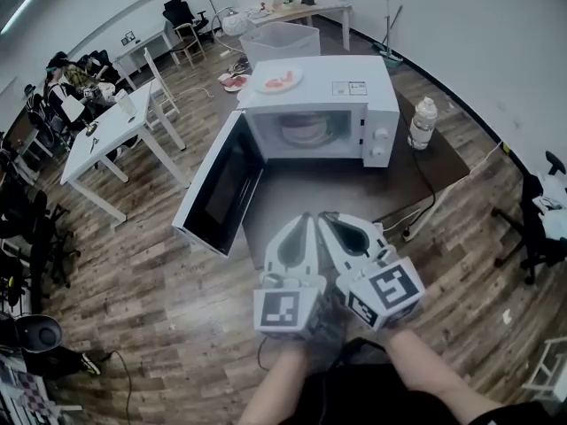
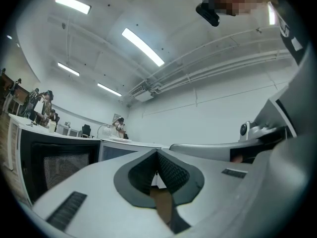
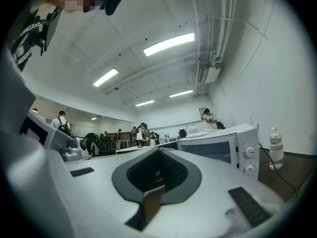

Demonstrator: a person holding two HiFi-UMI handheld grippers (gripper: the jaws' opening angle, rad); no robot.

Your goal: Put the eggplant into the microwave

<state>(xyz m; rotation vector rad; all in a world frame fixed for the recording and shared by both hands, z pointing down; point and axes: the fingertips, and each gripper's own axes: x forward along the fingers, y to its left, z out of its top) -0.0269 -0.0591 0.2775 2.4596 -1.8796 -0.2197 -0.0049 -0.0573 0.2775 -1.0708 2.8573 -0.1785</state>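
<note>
The white microwave (image 1: 354,96) stands on a brown table (image 1: 443,162) with its door (image 1: 217,189) swung open to the left. Inside the cavity a dim rounded shape (image 1: 306,131) rests on the turntable; whether it is the eggplant I cannot tell. My left gripper (image 1: 306,219) and right gripper (image 1: 325,219) hover side by side in front of the microwave, both shut and holding nothing. In the left gripper view the left gripper (image 2: 157,153) has its jaws together. The right gripper (image 3: 158,150) likewise shows its jaws together, with the microwave (image 3: 218,150) to its right.
A plate of pinkish food (image 1: 279,80) sits on top of the microwave. A plastic bottle (image 1: 423,122) stands to its right, with a cable running off the table. White tables, chairs and people are at the far left.
</note>
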